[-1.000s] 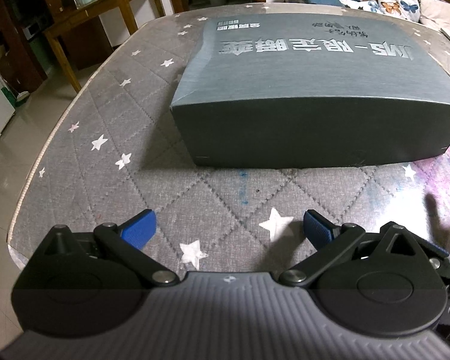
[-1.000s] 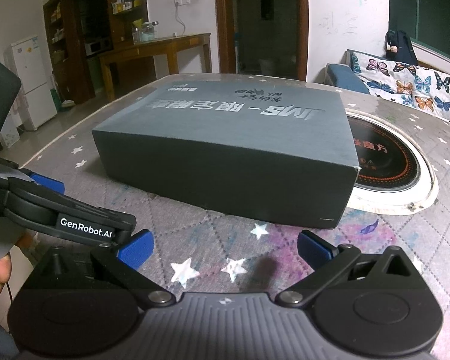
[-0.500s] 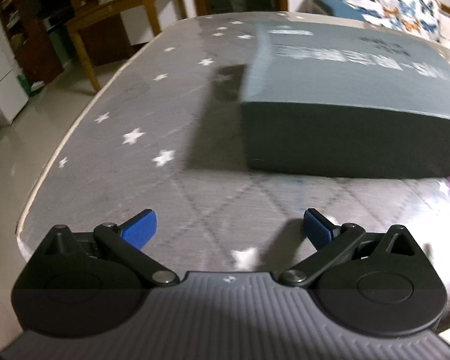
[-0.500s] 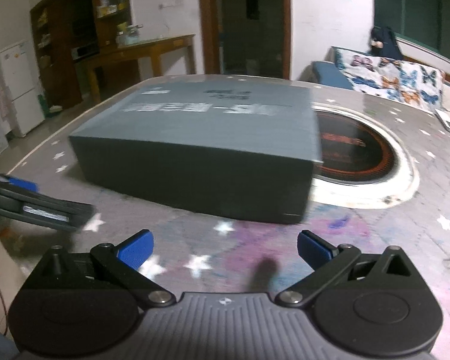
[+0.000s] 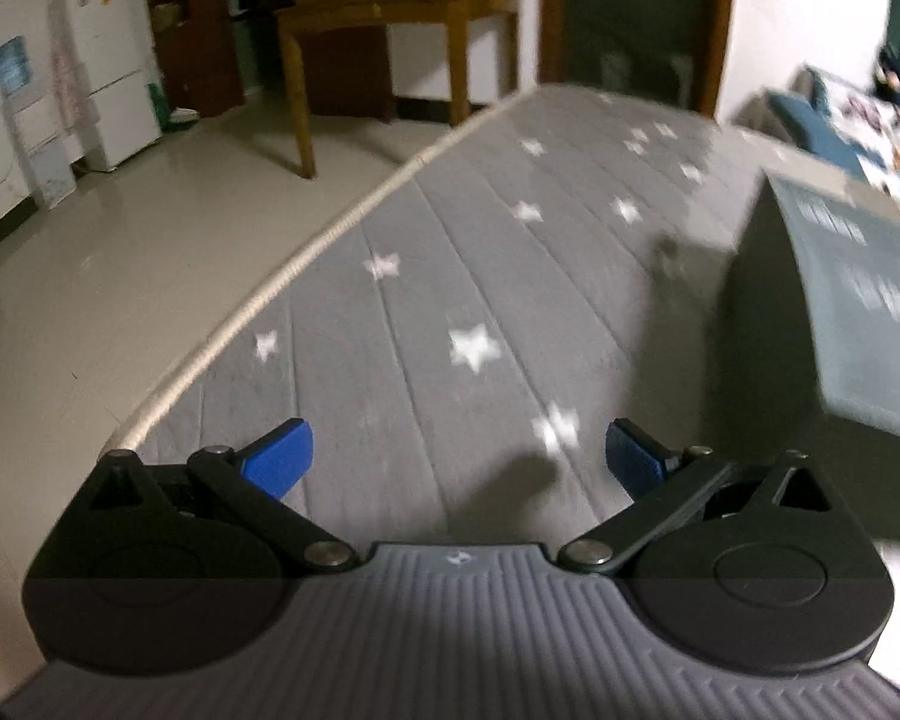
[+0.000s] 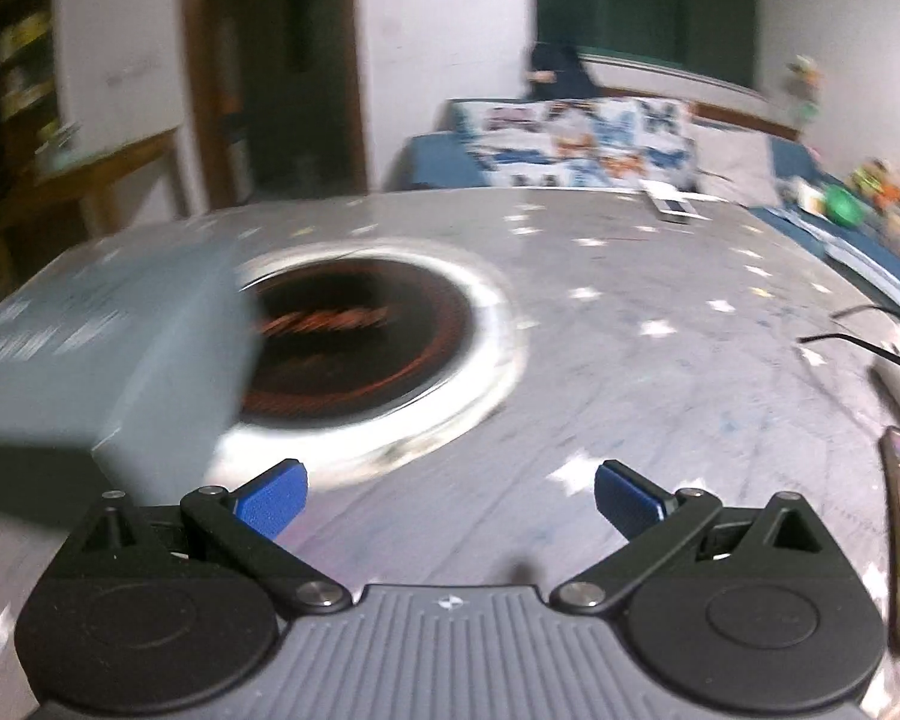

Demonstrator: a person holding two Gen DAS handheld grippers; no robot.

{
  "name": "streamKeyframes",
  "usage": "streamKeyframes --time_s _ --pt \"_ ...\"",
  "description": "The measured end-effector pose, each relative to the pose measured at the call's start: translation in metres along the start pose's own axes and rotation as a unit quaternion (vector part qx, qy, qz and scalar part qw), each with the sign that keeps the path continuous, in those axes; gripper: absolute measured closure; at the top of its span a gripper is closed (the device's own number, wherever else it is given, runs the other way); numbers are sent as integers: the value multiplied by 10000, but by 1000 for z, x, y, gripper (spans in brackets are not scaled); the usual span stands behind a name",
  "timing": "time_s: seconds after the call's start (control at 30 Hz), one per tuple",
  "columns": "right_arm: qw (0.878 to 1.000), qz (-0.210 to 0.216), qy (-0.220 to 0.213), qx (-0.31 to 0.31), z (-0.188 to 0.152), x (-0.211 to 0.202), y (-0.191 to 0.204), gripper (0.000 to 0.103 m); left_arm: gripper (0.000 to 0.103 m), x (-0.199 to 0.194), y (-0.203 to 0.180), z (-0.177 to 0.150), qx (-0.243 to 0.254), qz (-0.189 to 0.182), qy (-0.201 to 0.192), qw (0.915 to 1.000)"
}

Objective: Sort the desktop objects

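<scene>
Grey quilted star-print cloth covers my table (image 5: 450,276). My left claw (image 5: 459,459) gapes wide with nothing in it; the dark grey rectangular cardboard box (image 5: 840,312) sits at that frame's right edge. My right claw (image 6: 450,498) is spread wide too, empty, with the box (image 6: 90,360) at left, blurred, beside a round black inset burner (image 6: 354,348).

A grey quilted table cover printed with white stars (image 5: 450,276) is seen, edged with pale cord. Beyond its far edge, a brown wooden side table (image 5: 390,18) is set on the pale tiled floor (image 5: 90,252), and a white refrigerator (image 5: 111,66) is placed left of that table. A butterfly-patterned cushion (image 6: 576,138) is seen behind the cover, blurred.
</scene>
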State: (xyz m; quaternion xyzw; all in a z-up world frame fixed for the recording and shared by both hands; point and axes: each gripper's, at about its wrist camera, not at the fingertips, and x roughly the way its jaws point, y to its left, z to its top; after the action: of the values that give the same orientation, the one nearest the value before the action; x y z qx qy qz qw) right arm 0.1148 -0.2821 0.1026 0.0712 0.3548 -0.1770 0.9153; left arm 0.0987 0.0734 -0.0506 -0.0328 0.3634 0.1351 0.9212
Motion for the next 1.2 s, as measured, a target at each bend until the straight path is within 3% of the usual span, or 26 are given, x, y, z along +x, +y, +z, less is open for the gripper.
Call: streamKeyframes --time_s 0.2,0.63,1.2 --pt "9979 -420 -26 496 29 46 -37 0 0 27 -3 25 -371 124 -263 9989" --pt "9965 -714 237 369 40 107 -65 0 0 72 -20 33 -309 223 -208 9991" --pt "9973 -651 130 314 37 119 -68 0 0 83 -26 33 -264 201 -345 9989"
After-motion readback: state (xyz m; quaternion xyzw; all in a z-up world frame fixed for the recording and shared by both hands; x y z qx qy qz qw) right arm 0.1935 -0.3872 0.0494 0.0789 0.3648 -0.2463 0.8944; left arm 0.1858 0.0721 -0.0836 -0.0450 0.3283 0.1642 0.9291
